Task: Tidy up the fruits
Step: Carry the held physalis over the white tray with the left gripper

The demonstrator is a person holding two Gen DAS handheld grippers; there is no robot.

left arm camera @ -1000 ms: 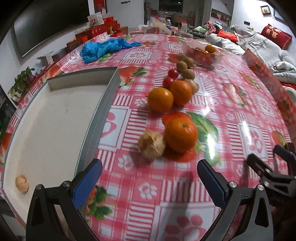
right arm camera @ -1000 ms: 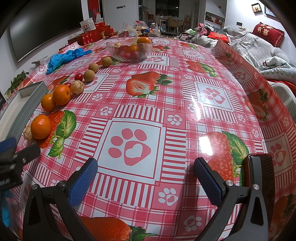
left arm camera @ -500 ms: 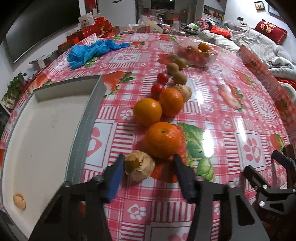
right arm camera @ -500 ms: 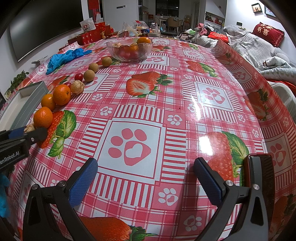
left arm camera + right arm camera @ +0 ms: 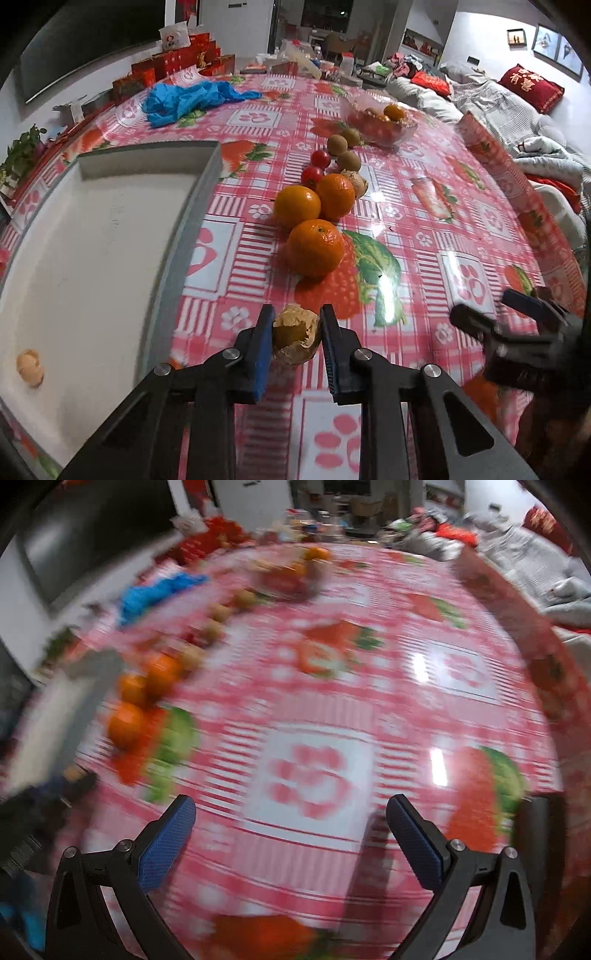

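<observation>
My left gripper (image 5: 295,332) is shut on a papery husked fruit (image 5: 295,338) just above the tablecloth. Ahead of it lie three oranges (image 5: 315,247), two cherry tomatoes (image 5: 312,175), several kiwis (image 5: 348,161) and another husked fruit (image 5: 356,182) in a row. A white tray (image 5: 192,221) lies to the left, with one husked fruit (image 5: 29,367) inside near its front. My right gripper (image 5: 291,823) is open and empty over the tablecloth; its view is motion-blurred. It also shows in the left wrist view (image 5: 517,321) at the right.
A glass bowl (image 5: 378,118) of fruit stands at the far end of the row. A blue crumpled bag (image 5: 184,99) lies far left. Red boxes (image 5: 166,70) line the table's back edge. A sofa with bedding (image 5: 517,110) is to the right.
My left gripper moved forward and closed on the nearest husked fruit. My right gripper has started moving, blurring its view.
</observation>
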